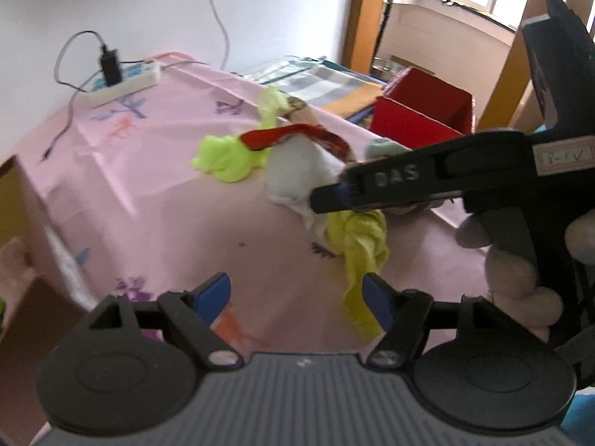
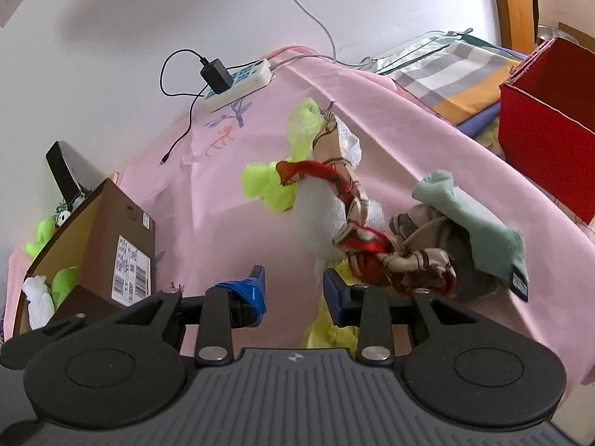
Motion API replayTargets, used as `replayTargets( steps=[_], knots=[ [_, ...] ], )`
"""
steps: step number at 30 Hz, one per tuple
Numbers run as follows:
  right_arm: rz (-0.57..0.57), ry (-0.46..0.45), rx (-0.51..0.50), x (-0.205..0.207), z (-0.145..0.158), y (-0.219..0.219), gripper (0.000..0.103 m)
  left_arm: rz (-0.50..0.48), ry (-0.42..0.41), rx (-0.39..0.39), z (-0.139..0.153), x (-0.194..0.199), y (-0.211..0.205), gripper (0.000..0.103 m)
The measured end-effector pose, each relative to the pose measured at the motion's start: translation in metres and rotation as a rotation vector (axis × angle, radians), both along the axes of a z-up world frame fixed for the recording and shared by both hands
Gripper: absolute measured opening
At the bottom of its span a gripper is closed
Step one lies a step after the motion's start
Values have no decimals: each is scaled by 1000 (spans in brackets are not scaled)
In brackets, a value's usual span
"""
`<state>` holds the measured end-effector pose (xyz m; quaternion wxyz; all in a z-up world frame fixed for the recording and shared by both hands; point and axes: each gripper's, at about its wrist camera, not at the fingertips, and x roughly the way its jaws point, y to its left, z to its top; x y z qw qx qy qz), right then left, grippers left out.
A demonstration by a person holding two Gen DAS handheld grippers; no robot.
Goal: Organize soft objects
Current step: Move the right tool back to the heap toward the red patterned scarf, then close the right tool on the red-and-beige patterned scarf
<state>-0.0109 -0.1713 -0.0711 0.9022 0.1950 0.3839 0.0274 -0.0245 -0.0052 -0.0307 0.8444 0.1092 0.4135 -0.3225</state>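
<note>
The step in hand is judged to be the reach toward the heap of soft things on the pink-covered surface point(image 2: 208, 200), before any piece is taken. It is best done one piece at a time: the loose pale yellow cloth point(image 1: 362, 245) at the near edge of the heap is free of the knot and should be pinched at a bunched fold, not at a thin trailing end, so that it is not dragged out from under its neighbours. The red patterned scarf point(image 2: 353, 200) is twisted over the white plush point(image 2: 323, 208) and tied near the grey-green cloth point(image 2: 472, 219); pulling it is likely to bring several pieces along, so it is better left for later.

The left tongs point(image 1: 297, 297) are held wide with nothing between the pads; the tail of the yellow cloth hangs just beside the right-hand pad. The right tongs point(image 2: 293, 290) stand apart and empty, and the white plush and the scarf's knot lie just beyond their tips. In the left wrist view the right tongs are seen side-on above the heap. A neon green cloth point(image 2: 271, 186) lies at the far side of the plush. A brown cardboard box point(image 2: 108, 230) with soft things already in it stands at the left, a red box point(image 2: 546, 137) at the right.
</note>
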Motion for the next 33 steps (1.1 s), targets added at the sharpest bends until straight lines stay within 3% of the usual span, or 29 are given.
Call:
replayTargets(
  steps=[8,12,16,22,28,30,33],
  knots=[
    [-16,-6,-27,14,2,-13,17,-9,22,-2,-12,16,-16,73],
    [36,-9,54,17,9,-22,18,-1,41,-22,-15,24,-18,73],
    [18,-43,56,11,20,-35,18,-37,69,-60,-16,24,-24,73],
    [10,-32,0,15,17,-49,18,-78,35,-88,-12,20,-38,71],
    [31,17,-8,23,-1,-48,18,-126,-60,-106,-3,26,-59,62],
    [29,35,25,25,-6,-52,18,-137,-49,-105,-8,32,-66,49],
    [55,55,78,28,-11,-56,14,-143,-20,-101,-19,39,-74,41]
  ],
)
